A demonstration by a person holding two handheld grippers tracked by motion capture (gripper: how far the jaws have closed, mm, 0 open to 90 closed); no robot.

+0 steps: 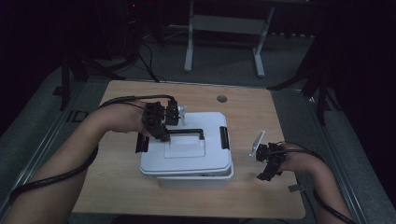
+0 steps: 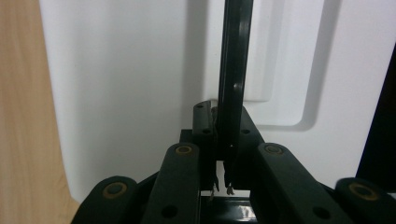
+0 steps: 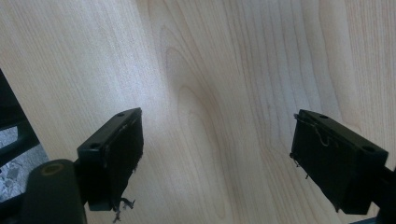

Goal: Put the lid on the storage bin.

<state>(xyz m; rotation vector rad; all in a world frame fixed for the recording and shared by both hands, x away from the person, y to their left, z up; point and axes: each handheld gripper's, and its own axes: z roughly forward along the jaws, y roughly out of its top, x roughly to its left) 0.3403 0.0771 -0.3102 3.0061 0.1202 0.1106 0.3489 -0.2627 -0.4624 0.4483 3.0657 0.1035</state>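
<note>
Left gripper (image 1: 164, 132) clamps the black handle (image 1: 187, 132) of a white lidded box (image 1: 187, 161).
Right gripper (image 1: 267, 173), just right of the box, hangs wide open, empty.

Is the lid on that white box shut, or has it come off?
Shut. The lid sits flat on the white box, edges aligned all round. The left tool is clamped on its black handle.

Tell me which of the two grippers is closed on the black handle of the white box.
The left gripper: its jaws clamp the black handle. The right gripper stands open over bare table.
</note>
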